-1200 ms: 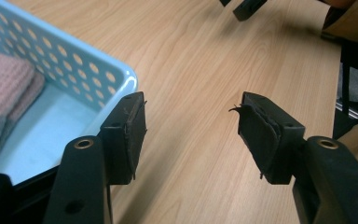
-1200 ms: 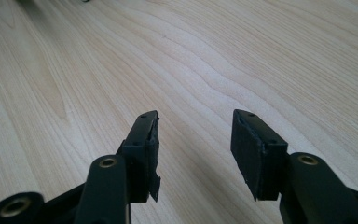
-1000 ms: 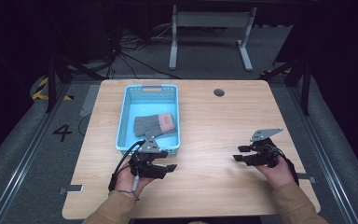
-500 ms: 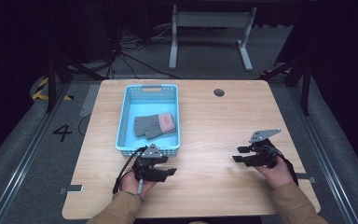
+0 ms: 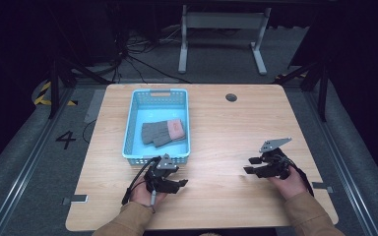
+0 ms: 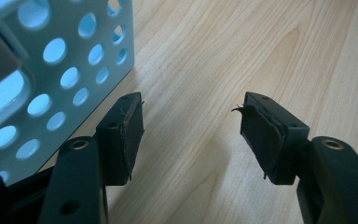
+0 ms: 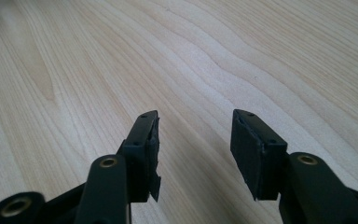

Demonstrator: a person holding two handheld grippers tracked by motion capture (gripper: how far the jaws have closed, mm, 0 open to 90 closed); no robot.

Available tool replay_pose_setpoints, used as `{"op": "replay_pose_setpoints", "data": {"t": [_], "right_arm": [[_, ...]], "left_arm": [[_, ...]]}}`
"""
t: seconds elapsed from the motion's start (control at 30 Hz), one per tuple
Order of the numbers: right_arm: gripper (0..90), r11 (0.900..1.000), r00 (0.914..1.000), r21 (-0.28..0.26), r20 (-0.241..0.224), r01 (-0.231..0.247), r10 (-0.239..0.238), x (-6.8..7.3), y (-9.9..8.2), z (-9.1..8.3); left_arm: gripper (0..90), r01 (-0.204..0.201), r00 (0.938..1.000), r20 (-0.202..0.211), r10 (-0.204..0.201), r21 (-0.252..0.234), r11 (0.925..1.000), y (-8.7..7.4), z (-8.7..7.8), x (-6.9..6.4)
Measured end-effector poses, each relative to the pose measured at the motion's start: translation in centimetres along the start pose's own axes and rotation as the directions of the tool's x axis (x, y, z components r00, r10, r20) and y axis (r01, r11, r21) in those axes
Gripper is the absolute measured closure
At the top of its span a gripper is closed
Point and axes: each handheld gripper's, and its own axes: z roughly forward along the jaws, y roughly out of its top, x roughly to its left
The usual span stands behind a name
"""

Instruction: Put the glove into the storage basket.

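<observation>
gloves (image 5: 163,132) laid in blue basket (image 5: 133,129), desk far-left | left tool (image 5: 171,178) held apart, nothing clamped, just near of basket's near wall | right tool (image 5: 258,166) held apart over bare desk (image 5: 216,132), well right of basket

basket (image 5: 133,125): light blue, walls patterned with round holes
gloves (image 5: 163,132): grey knit, one cuff pink
surface (image 5: 226,128): pale wood with wavy grain, a dark round hole at the far side
left gripper (image 6: 191,128): black, with black jaws
right gripper (image 7: 196,140): black, grey plate on top
sleeves (image 5: 307,216): tan
floor (image 5: 39,142): grey, a painted 4, yellow-black stripes at far left
</observation>
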Motion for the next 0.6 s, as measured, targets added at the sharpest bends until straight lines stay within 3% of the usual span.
{"op": "replay_pose_setpoints", "data": {"t": [0.6], "right_arm": [[52.0,1.0000,0.9998,-0.003,0.019,-0.002,0.002,0.13,-0.06,-0.17]], "left_arm": [[39.0,0.006,0.9999,0.012,-0.006,0.014,0.9999,0.03,0.04,0.09]]}}
